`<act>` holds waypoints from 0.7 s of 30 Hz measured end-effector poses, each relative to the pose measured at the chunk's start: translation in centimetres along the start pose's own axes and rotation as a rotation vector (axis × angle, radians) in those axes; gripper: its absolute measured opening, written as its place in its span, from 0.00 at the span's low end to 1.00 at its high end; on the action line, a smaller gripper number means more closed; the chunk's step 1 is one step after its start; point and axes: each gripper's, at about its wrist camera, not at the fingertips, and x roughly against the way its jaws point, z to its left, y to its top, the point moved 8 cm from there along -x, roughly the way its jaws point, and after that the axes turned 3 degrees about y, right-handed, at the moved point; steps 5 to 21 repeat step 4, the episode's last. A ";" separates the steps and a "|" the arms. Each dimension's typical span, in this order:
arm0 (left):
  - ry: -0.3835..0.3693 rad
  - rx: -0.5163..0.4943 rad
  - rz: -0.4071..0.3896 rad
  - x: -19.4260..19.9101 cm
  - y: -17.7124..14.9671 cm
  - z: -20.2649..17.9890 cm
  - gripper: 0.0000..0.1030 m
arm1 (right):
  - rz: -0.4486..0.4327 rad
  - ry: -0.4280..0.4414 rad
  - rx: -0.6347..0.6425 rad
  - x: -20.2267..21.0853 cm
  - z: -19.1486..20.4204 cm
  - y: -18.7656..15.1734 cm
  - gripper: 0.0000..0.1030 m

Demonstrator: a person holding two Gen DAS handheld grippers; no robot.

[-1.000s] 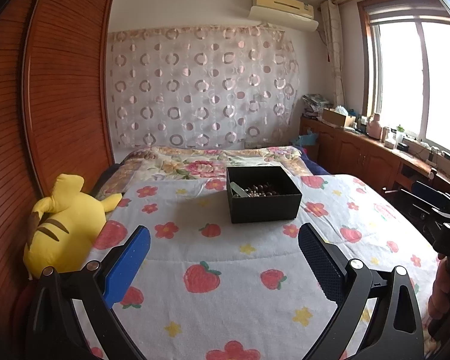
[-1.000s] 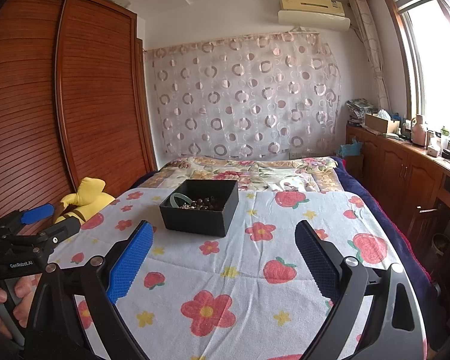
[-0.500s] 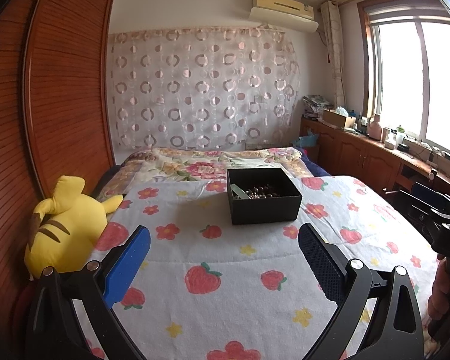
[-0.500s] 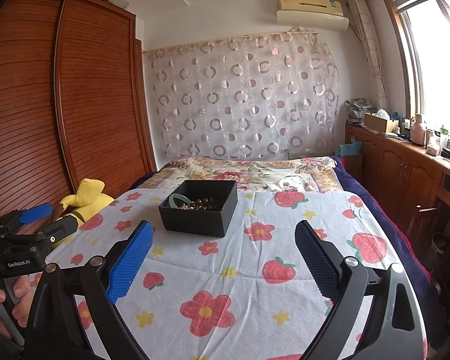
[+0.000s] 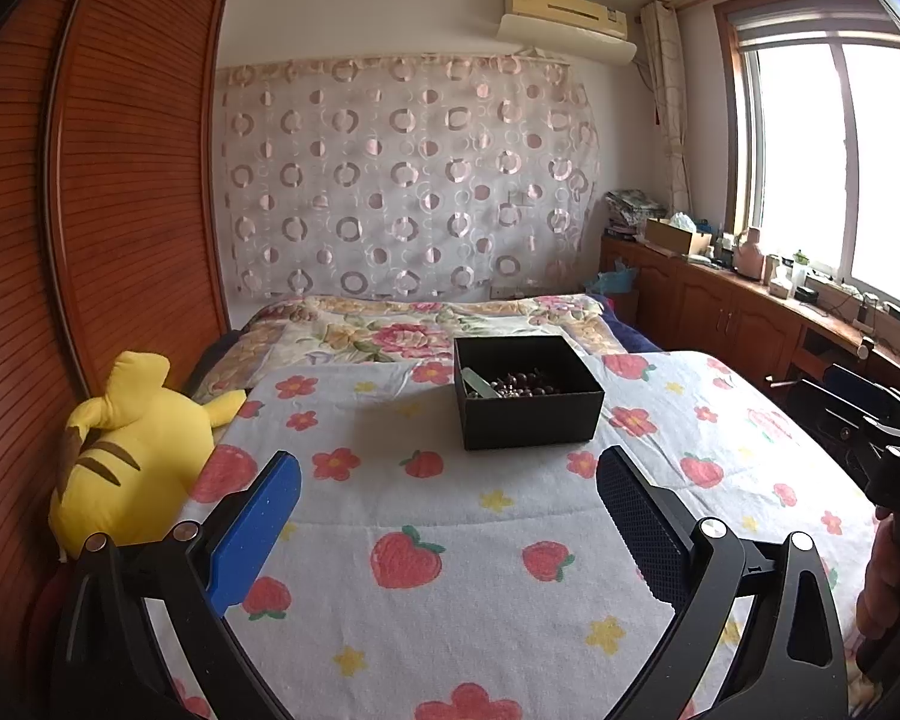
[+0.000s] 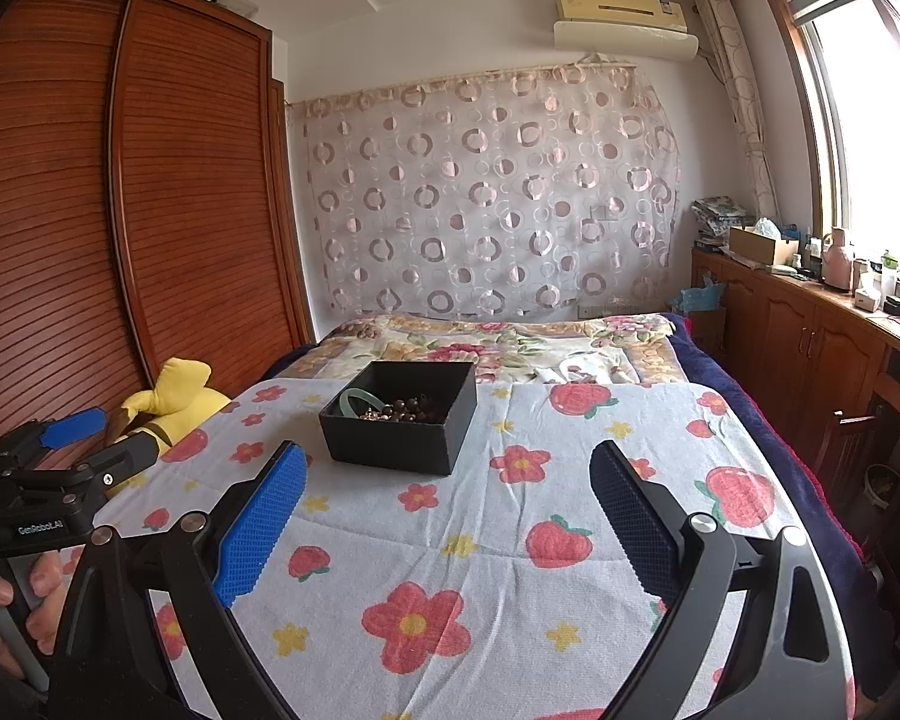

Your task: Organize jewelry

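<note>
Both tongs wide apart, nothing between the pads, hovering over the bedspread. Box sits well ahead of both, open-topped, with dark beads and a pale green bangle heaped inside. From the left gripper the box lies ahead and slightly right of centre; from the right gripper it lies ahead and left of centre, turned corner-on. So the box sits roughly between the two lines of reach; neither hand looks clearly nearer. Likely next: reach forward and down into the box. Beads' long axis cannot be told at this range.
</note>
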 end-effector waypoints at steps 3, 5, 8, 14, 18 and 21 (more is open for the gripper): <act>-0.001 0.000 -0.001 0.1 0.1 0.0 0.93 | -0.001 0.002 -0.002 0.2 0.3 0.1 0.94; -0.001 0.000 -0.001 0.1 0.1 -0.1 0.93 | -0.001 0.002 -0.001 0.2 0.2 0.1 0.94; -0.001 0.000 -0.001 0.1 0.1 -0.1 0.93 | -0.001 0.002 -0.001 0.2 0.2 0.1 0.94; -0.001 0.000 -0.001 0.1 0.1 -0.1 0.93 | -0.001 0.002 -0.001 0.2 0.2 0.1 0.94; -0.001 0.000 -0.001 0.1 0.1 -0.1 0.93 | -0.001 0.002 -0.001 0.2 0.2 0.1 0.94; -0.001 0.000 -0.001 0.1 0.1 -0.1 0.93 | -0.001 0.002 -0.001 0.2 0.2 0.1 0.94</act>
